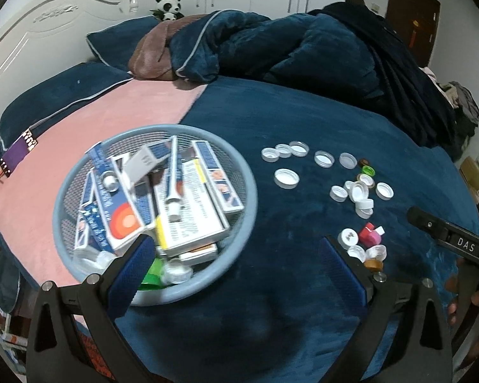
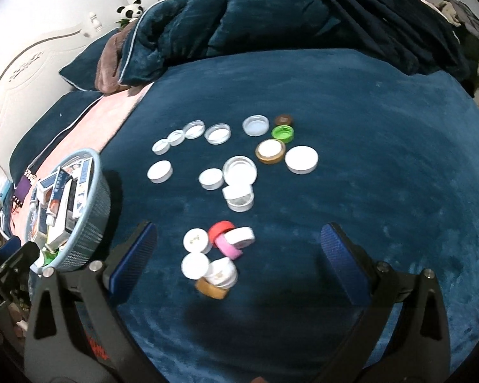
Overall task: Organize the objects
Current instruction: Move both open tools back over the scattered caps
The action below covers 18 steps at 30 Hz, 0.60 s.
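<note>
A round blue mesh basket [image 1: 239, 249] [image 2: 95, 220] full of medicine boxes [image 1: 188, 204] and small tubes sits on the bed. Several loose bottle caps lie on the dark blue blanket, mostly white ones [image 1: 286, 178] [image 2: 301, 159], plus a green cap [image 2: 282, 133], a red cap [image 2: 220, 228], a pink cap [image 2: 228, 246] and a tan cap [image 2: 211, 289]. My left gripper [image 1: 236, 249] is open, its left finger over the basket's near rim. My right gripper [image 2: 238, 242] is open, low over the blanket, with the red, pink and white cap cluster between its fingers. The right gripper's black body [image 1: 450, 239] shows at the left wrist view's right edge.
A pink sheet [image 1: 111, 121] covers the bed's left part, with a purple strip [image 1: 16, 153] on it. A heaped blue duvet [image 1: 271, 48] [image 2: 271, 9] and pillows fill the far side. A white headboard [image 1: 32, 32] and a panda toy [image 1: 169, 6] stand behind.
</note>
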Motion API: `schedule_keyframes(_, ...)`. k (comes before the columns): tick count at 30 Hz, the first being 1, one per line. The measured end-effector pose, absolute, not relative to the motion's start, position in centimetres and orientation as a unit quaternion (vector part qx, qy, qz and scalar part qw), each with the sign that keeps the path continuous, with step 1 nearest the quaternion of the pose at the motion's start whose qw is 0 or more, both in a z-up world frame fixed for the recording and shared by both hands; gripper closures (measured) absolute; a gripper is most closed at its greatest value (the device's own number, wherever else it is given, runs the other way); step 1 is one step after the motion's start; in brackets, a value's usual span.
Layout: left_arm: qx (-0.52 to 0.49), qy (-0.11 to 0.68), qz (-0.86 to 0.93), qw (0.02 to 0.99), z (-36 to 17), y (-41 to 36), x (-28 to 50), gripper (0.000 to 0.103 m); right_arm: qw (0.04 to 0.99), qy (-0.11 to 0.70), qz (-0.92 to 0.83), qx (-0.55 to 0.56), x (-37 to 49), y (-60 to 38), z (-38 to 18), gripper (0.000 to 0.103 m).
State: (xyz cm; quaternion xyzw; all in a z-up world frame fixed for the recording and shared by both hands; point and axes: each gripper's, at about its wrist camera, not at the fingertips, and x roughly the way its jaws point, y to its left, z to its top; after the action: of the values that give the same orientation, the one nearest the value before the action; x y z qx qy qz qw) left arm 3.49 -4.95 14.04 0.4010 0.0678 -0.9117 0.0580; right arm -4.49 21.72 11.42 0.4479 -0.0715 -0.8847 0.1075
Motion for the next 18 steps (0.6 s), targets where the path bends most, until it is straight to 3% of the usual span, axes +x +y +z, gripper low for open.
schedule_keyframes(18,0.429,0.049,-0.902,0.007,11.7,0.4,0.3,0.001,0.058,-0.111,-0.875,0.468,-5.5,27.2,8.9,0.000)
